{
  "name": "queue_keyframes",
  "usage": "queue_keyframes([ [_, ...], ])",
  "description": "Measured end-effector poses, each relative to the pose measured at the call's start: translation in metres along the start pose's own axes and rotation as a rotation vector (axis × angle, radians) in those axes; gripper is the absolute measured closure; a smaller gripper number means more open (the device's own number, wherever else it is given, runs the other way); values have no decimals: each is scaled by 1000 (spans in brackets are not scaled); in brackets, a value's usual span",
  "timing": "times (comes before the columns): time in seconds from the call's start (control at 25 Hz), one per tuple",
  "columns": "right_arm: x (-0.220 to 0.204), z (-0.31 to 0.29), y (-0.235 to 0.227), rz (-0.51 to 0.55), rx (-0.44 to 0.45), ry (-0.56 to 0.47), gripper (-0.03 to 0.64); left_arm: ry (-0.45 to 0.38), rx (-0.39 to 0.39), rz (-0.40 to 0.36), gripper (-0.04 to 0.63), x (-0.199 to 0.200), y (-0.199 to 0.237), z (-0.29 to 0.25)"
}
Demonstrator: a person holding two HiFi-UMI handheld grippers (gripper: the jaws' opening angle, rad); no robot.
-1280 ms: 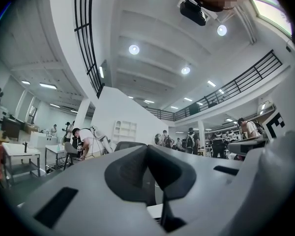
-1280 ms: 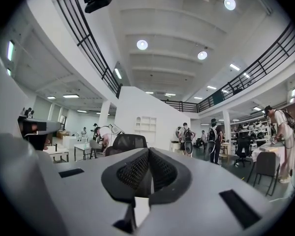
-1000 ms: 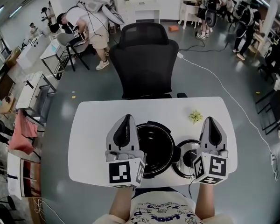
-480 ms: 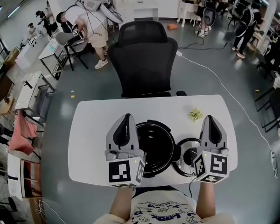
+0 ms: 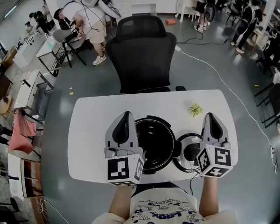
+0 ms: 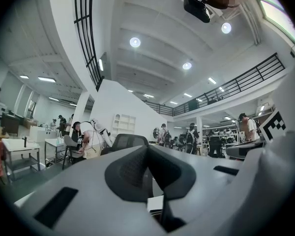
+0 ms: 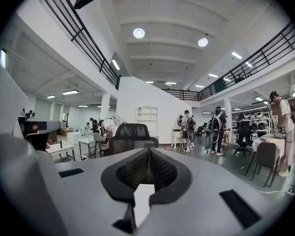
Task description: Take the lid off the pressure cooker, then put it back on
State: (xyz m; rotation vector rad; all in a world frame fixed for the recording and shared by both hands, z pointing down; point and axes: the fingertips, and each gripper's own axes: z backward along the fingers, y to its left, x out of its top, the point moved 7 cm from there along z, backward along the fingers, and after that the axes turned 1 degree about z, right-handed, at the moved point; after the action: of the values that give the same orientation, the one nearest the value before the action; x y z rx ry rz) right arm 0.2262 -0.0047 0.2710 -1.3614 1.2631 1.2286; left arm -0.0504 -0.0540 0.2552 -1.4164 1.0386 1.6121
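**Item: pressure cooker, lid off; both tools closed and empty**

- Left tool (image 5: 126,115): jaws fully together, nothing held. It is held above the surface (image 5: 91,125), pointing away from the person.
- Right tool (image 5: 211,116): jaws fully together, nothing held. It is pointed the same way.
- Pressure cooker (image 5: 154,146): found between the two tools, just right of the left tool, with its dark pot uncovered.
- Lid (image 5: 185,152): laid flat on the surface, just left of and below the right tool and touching or almost touching the cooker's right side. It lies close to the surface's near edge.
- Small green object (image 5: 194,109): ahead of the right tool and slightly to its left, well clear of the lid.

Stage judged: removal done, refitting not yet done.

Hazards noted:
- With the jaws closed, the lid's knob would be pushed rather than gripped, and the lid could be slid off the near edge.
- If the lid is tilted or set off-centre, it would be seated askew on the rim.
- If the cooker is left unsteadied, it could be shifted when the lid is pressed on.
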Motion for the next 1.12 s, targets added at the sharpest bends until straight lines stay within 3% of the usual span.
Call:
queue_keyframes([
  [0.6,-108,3,-21,-82,15,348,439,59,-11,20,581,-21,4,-1],
  [1.12,-210,13,-31,-84,39,604,360,93,-12,71,581,-47,-7,-13],
])
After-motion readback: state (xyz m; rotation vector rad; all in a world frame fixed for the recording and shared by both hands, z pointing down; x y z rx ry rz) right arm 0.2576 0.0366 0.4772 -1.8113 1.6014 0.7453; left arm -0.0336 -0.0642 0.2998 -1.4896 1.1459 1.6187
